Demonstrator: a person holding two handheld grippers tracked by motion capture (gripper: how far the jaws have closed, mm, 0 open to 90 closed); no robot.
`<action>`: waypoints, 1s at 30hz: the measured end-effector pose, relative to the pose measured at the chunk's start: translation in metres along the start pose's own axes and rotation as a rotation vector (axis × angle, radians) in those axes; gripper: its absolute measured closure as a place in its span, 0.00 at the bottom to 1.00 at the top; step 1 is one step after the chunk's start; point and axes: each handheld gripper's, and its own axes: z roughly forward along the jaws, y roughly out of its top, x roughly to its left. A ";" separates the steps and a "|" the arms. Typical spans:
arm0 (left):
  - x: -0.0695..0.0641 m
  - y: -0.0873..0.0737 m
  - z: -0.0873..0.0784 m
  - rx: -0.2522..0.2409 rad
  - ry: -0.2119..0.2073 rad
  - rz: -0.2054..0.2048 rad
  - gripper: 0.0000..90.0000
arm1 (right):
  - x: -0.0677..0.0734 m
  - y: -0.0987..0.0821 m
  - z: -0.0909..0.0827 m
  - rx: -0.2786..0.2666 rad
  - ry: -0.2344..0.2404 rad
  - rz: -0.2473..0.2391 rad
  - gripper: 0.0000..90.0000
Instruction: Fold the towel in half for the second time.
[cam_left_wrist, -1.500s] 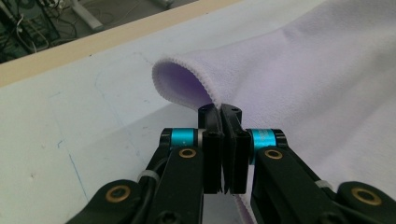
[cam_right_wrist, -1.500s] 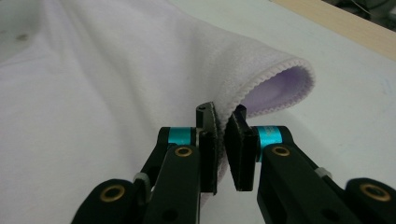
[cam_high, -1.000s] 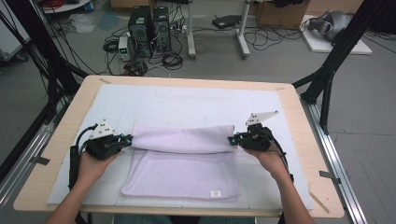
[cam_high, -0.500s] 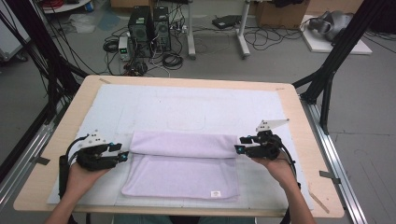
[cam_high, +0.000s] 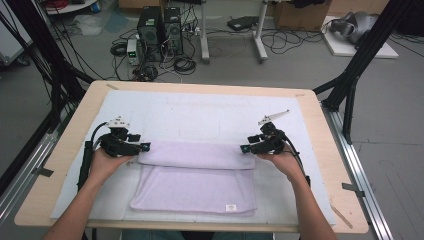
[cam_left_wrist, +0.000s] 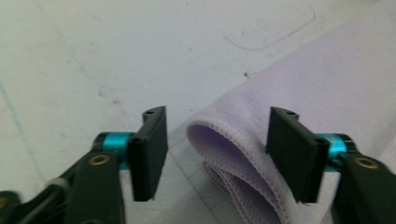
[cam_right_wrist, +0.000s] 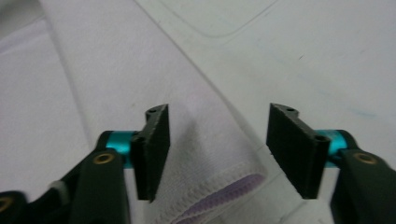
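A lavender towel lies on the white mat, its far part folded toward me into a band. My left gripper sits at the band's left end, open. Its jaws have just opened and then eased a little closer. In the left gripper view the folded corner lies loose between the jaws, nearer the right one. My right gripper is at the band's right end, its jaws just opened. In the right gripper view the stitched corner lies between them, unpressed.
The white mat covers most of the wooden table. Black frame posts rise at the table's far corners. Computer towers and cables stand on the floor beyond the far edge.
Both grippers were shut on the ends of the fold a second ago and have since opened. The band now lies flat on the towel, slightly nearer me. Both hands shifted a little.
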 end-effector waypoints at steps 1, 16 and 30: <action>0.000 -0.001 0.000 0.008 -0.015 0.007 0.70 | 0.000 -0.001 0.001 0.011 0.033 0.004 0.62; -0.042 -0.023 -0.063 -0.170 -0.044 0.133 0.97 | 0.056 -0.006 -0.044 -0.107 0.048 -0.192 0.91; -0.055 -0.040 -0.075 -0.132 -0.058 0.130 0.53 | 0.074 -0.029 -0.049 -0.130 0.074 -0.200 0.66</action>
